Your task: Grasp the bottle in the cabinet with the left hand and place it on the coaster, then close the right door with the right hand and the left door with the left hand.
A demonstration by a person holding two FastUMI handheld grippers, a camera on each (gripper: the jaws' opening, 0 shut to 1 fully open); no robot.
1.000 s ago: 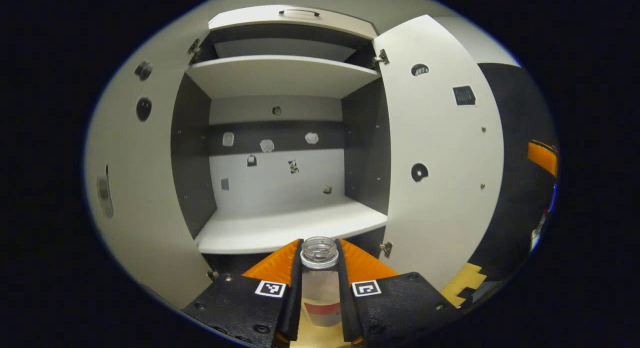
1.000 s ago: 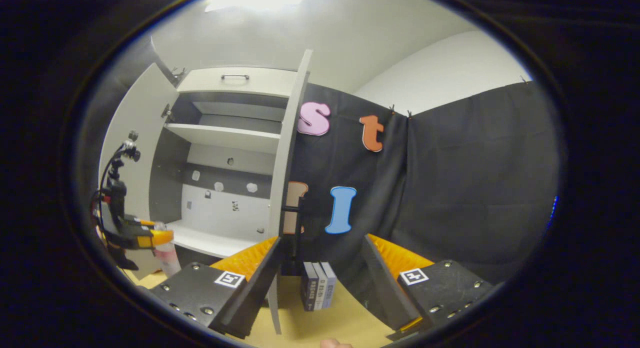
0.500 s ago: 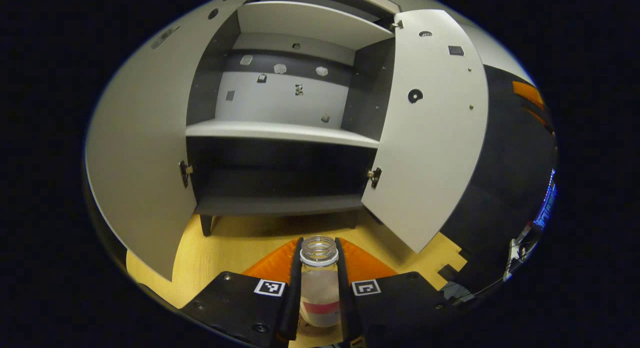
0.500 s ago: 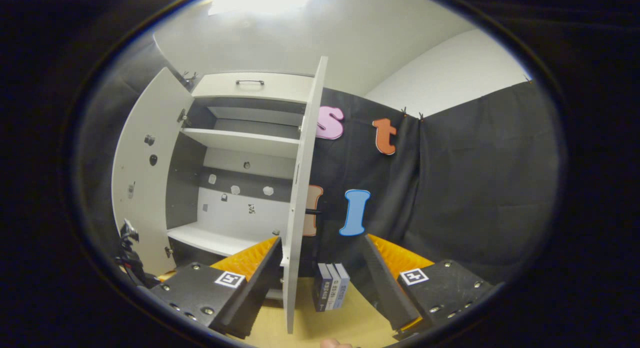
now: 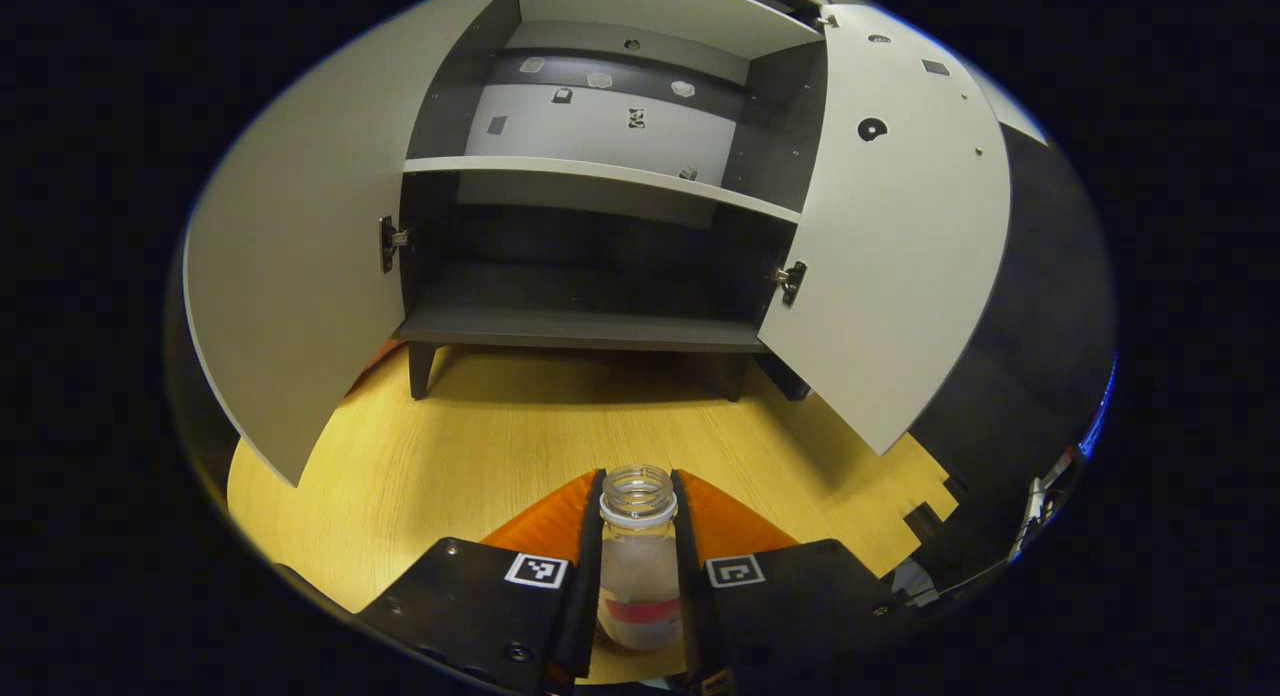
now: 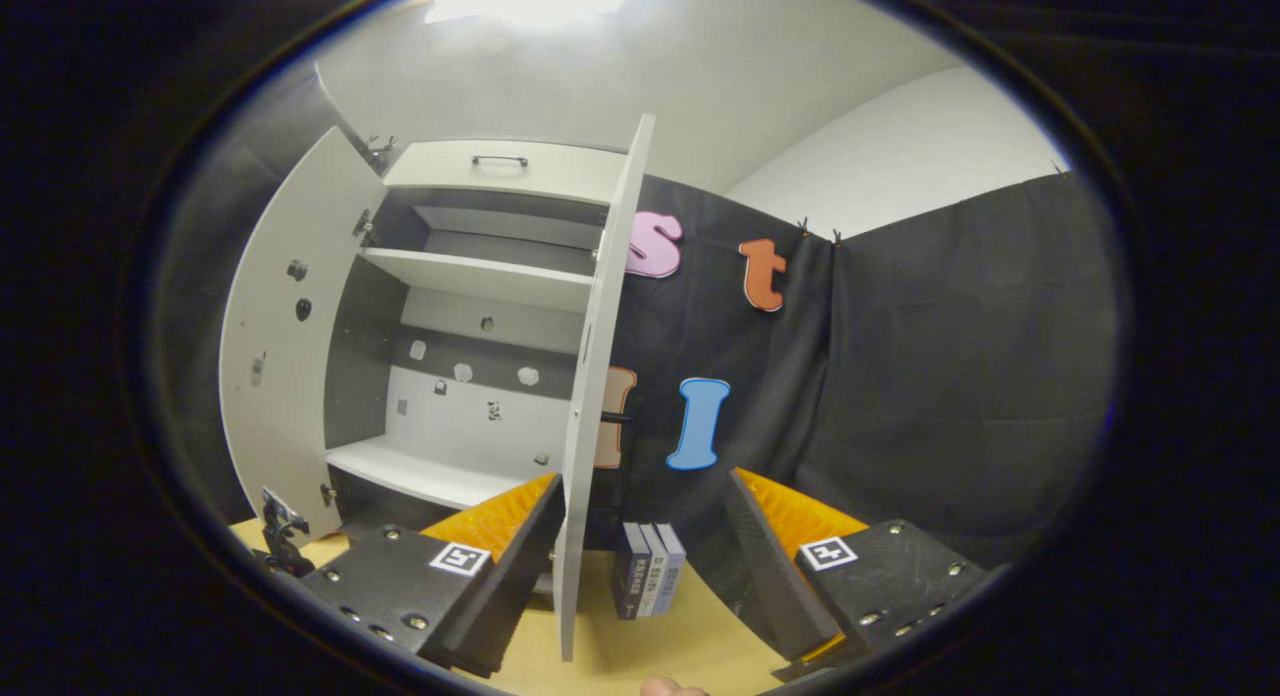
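A clear open-topped bottle with a red label band stands upright between the fingers of my left gripper, which is shut on it, low over the wooden surface in front of the cabinet. Both cabinet doors stand open: the left door and the right door. What lies under the bottle is hidden by it and the fingers. My right gripper is open and holds nothing. It sits just before the right door, seen edge-on. The left gripper's top peeks in at lower left.
The white middle shelf and the dark bottom shelf hold nothing. Three upright books stand on the wood by the black cloth wall, right of the right door. A drawer with a handle tops the cabinet.
My left gripper has come back out of the cabinet and sunk from shelf height to just above the wood, still holding the bottle. The right gripper has barely shifted.
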